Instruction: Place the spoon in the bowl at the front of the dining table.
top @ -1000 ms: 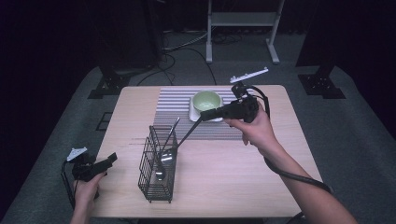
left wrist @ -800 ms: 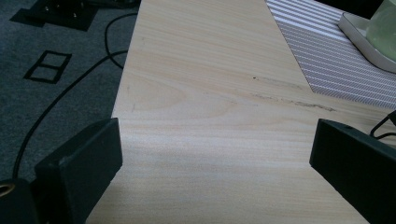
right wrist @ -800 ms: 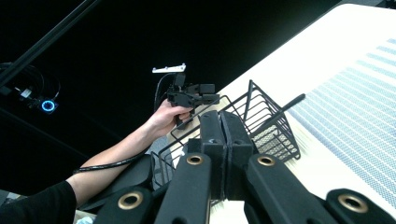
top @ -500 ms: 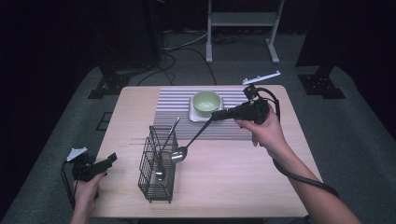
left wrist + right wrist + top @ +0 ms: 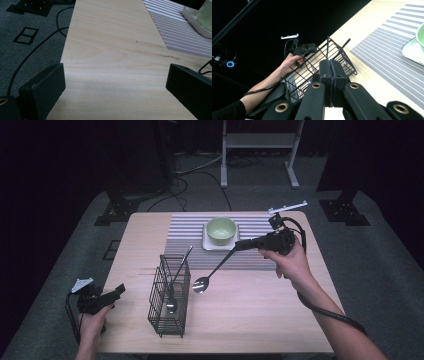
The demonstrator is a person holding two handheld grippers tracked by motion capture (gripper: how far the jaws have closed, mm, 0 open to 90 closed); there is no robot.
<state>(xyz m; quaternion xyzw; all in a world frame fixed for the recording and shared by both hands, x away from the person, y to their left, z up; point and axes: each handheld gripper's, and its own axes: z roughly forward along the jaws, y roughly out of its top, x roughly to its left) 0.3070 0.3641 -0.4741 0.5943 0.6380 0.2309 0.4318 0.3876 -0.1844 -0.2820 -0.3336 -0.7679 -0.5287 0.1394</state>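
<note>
I count two spoons, one wire basket (image 5: 170, 297), one green bowl (image 5: 221, 230) on one white plate (image 5: 210, 243). My right gripper (image 5: 241, 245) is clenched on the handle of the free spoon (image 5: 211, 273), whose head hangs just right of the basket, down-left of the jaws. The second spoon (image 5: 176, 281) stands inside the basket. My left gripper (image 5: 119, 291), left of the basket, stays released, holding nothing.

Bright, evenly lit table (image 5: 260, 320) amid dark surroundings, soft shadows, sharp focus
</note>
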